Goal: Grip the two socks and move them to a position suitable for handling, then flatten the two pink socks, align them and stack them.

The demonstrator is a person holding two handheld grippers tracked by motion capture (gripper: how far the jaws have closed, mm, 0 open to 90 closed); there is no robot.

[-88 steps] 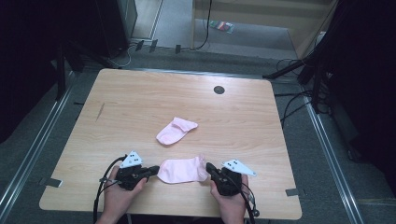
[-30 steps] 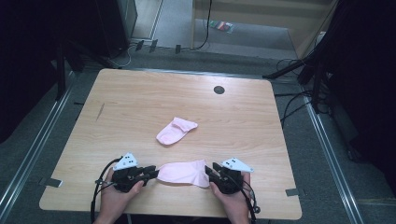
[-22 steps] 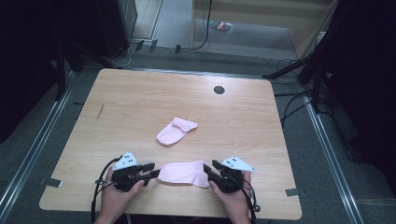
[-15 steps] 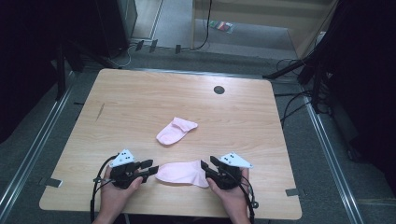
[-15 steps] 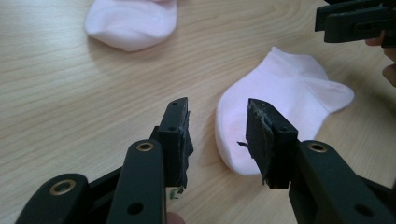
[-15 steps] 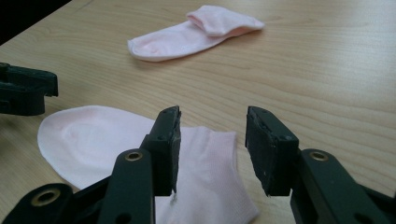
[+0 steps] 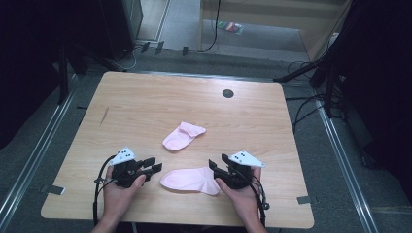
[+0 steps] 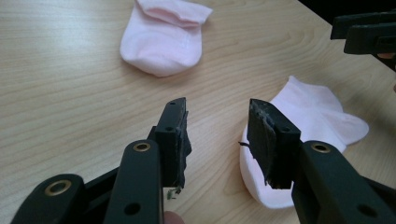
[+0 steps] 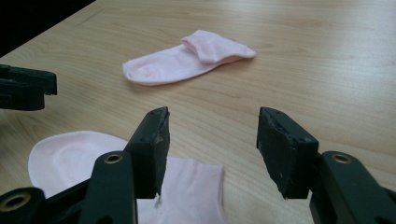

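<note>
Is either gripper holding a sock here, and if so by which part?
Nothing is held. The left gripper and right gripper are both open, flanking the near pink sock, which lies flat on the table.

Both socks are pale pink and plain — the near sock (image 7: 190, 179) and the far sock (image 7: 182, 136). The table (image 7: 145, 102) is light wood with fine grain and one dark round hole (image 7: 228, 93). The grippers are black — left gripper (image 7: 151, 165), right gripper (image 7: 217, 167) — with pale grey plates on top.
</note>
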